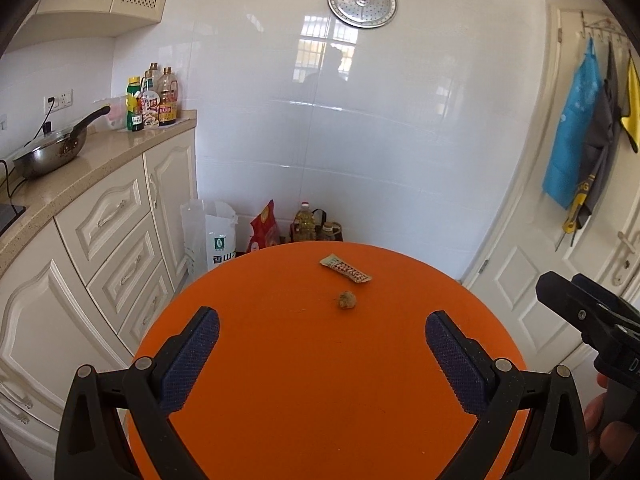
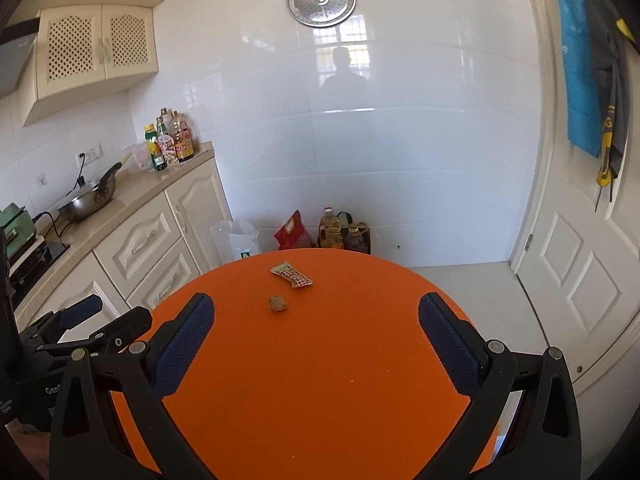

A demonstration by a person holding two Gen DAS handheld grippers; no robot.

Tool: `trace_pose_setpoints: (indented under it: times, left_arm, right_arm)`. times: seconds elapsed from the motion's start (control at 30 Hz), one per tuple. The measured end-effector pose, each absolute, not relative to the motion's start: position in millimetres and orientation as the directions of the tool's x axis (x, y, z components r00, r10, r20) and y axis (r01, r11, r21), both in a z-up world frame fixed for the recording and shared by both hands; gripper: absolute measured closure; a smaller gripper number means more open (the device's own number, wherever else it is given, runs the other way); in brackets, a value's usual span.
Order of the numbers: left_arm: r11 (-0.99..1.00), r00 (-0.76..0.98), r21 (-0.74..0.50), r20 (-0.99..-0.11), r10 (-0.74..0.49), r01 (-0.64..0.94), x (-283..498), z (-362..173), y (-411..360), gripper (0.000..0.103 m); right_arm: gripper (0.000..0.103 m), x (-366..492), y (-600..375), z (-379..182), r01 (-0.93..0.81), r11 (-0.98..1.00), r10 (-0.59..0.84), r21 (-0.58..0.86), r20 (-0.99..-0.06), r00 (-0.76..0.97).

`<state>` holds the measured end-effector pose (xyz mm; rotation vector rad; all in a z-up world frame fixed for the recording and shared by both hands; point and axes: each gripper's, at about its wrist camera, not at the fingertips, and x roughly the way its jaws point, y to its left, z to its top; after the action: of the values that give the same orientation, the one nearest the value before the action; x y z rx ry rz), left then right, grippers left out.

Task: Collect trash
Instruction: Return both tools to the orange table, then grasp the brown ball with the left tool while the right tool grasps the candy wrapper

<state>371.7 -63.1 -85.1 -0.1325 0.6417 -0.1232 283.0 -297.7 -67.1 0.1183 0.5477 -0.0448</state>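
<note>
A round orange table [image 1: 280, 380] is filling both views. Above it, the left gripper [image 1: 322, 330] and right gripper [image 2: 316, 316] are hovering, jaws spread wide and empty. A snack wrapper [image 1: 346, 268] is lying near the far edge, a crumpled brown scrap [image 1: 346, 300] just beside it.

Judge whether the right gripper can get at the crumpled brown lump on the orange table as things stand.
Probably yes: the right gripper is open, and only bare orange table lies between it and the lump.
</note>
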Motion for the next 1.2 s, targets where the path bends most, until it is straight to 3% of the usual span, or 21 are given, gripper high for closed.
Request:
trace_pose_setpoints:
  times: [0.3,0.57,0.77,0.83,0.9,0.93,1.07,1.13,1.2]
  left_arm:
    - [0.985,0.728,-0.139,-0.664,-0.170,0.103,484,-118,-119,0.001]
    - [0.986,0.624,-0.101,-0.764,-0.161,0.131,636,-167,-178,0.004]
    - [0.986,0.563,-0.085,-0.812,-0.152,0.143,705,-201,-207,0.027]
    - [0.984,0.546,-0.091,-0.823,-0.159,0.151,723,-209,-213,0.046]
    - [0.984,0.555,-0.079,-0.817,-0.157,0.162,729,-212,-216,0.050]
    - [0.981,0.554,-0.084,-0.815,-0.169,0.176,735,-213,-220,0.059]
    - [0.974,0.556,-0.098,-0.807,-0.198,0.206,766,-216,-231,0.071]
    - [0.972,0.551,-0.120,-0.807,-0.214,0.202,782,-218,-231,0.083]
    - [0.969,0.545,-0.143,-0.806,-0.233,0.203,798,-219,-228,0.084]
  right_arm:
    - [0.000,356,-323,-102,0.077,0.990,0.008,0.120,-0.590,0.808]
    - [0.000,420,-357,-153,0.105,0.982,0.031,0.159,-0.678,0.734]
    - [0.000,447,-366,-182,0.109,0.978,0.052,0.177,-0.718,0.694]
    - [0.000,451,-368,-188,0.112,0.977,0.055,0.181,-0.724,0.688]
    - [0.000,453,-370,-193,0.117,0.975,0.058,0.187,-0.727,0.684]
    - [0.000,454,-369,-194,0.119,0.975,0.058,0.188,-0.729,0.682]
    - [0.000,459,-365,-200,0.116,0.975,0.063,0.189,-0.739,0.670]
    - [0.000,462,-362,-201,0.106,0.977,0.067,0.183,-0.742,0.667]
    - [0.000,466,-358,-202,0.096,0.979,0.072,0.180,-0.747,0.661]
